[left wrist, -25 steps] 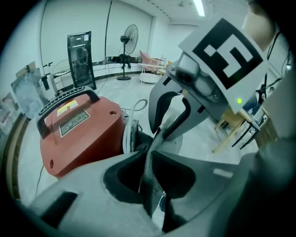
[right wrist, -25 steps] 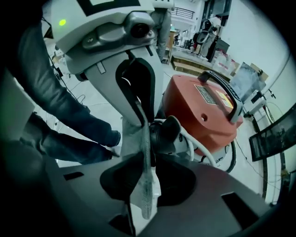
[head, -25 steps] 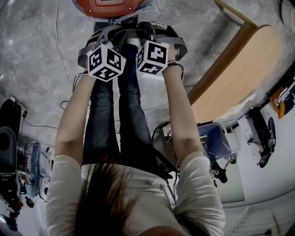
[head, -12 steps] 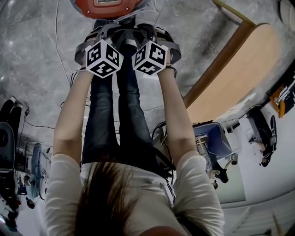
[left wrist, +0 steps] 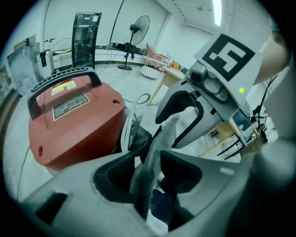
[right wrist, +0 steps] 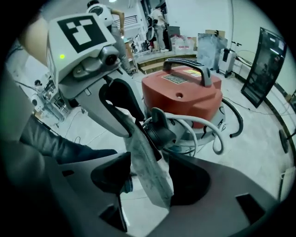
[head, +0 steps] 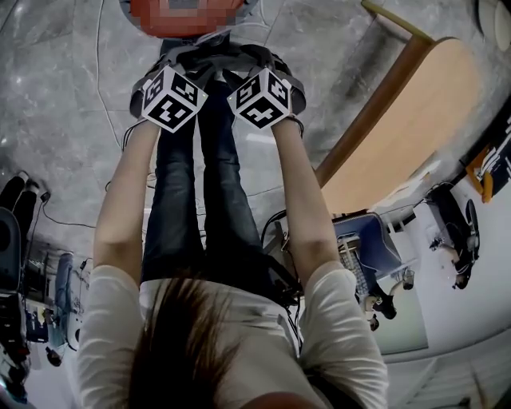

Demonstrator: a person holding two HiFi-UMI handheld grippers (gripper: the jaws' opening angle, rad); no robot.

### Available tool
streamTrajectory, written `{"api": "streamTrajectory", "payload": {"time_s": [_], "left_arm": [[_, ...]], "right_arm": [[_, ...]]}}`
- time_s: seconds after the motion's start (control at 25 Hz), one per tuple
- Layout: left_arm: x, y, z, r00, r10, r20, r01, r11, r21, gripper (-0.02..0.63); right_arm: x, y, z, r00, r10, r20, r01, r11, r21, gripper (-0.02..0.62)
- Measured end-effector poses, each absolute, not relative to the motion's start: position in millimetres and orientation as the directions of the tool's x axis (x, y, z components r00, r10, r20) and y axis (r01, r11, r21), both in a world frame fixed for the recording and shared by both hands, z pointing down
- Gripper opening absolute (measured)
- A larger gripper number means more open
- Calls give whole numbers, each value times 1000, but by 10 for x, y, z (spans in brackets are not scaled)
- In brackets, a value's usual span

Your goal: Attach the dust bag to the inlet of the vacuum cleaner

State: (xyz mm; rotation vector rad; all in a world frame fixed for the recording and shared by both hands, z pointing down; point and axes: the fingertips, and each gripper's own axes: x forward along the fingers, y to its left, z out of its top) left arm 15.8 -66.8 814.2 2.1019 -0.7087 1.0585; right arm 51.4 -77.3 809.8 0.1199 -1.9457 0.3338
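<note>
Left gripper (left wrist: 147,159) – jaws just opening, now wide, pads off grey dust bag (left wrist: 164,134) standing between them. Right gripper (right wrist: 149,159) – likewise just opening, spread wide, bag between. Bag's far end against black inlet (right wrist: 159,128) of red vacuum cleaner (right wrist: 185,92).

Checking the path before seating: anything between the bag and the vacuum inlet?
Nothing visible. The bag lies right at the black inlet; the white hose loops beside the inlet, not between them.

The head view's top edge cuts off the vacuum cleaner (head: 185,17); the dust bag (right wrist: 147,171) is hidden there.
</note>
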Motion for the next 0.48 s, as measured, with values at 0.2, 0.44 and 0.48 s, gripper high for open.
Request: {"api": "streamTrajectory", "payload": {"time_s": [0.2, 0.44, 0.48], "left_arm": [[127, -669, 8093, 536, -192, 822, -738, -581, 345, 207], [125, -680, 7946, 545, -220, 809, -750, -558, 354, 209], [125, -694, 7907, 548, -235, 803, -757, -548, 356, 209]], "right_arm": [[483, -795, 8017, -462, 54, 885, -350, 906, -237, 261], [480, -882, 7858, -511, -7, 860, -447, 856, -259, 214], [479, -903, 7825, -522, -26, 853, -473, 841, -264, 203]]}}
